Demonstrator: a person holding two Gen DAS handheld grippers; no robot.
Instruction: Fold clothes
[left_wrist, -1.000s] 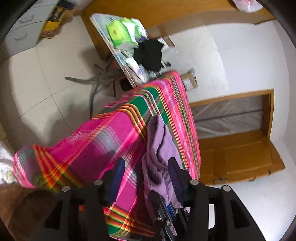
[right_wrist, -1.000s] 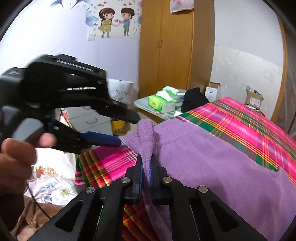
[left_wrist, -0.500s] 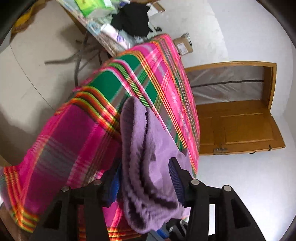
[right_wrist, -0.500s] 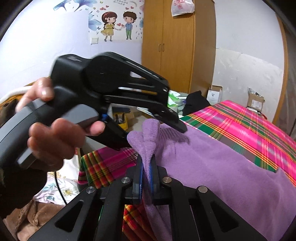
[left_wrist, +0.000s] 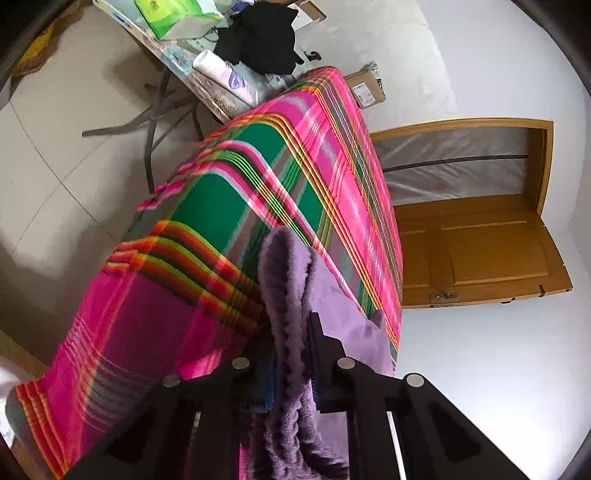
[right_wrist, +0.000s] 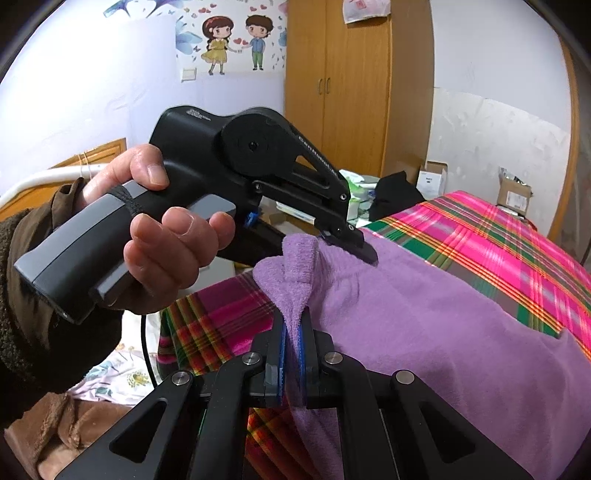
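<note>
Purple towel (right_wrist: 424, 332) pinched by both tongs (left hand (right_wrist: 162, 236) only in right view).

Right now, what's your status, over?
Left hand-held gripper just closed on purple cloth. Right pinching same corner. Nothing in the way.

Purple fleece garment (right_wrist: 424, 314), spread flat, near corner bunched upward into a raised ridge
</note>
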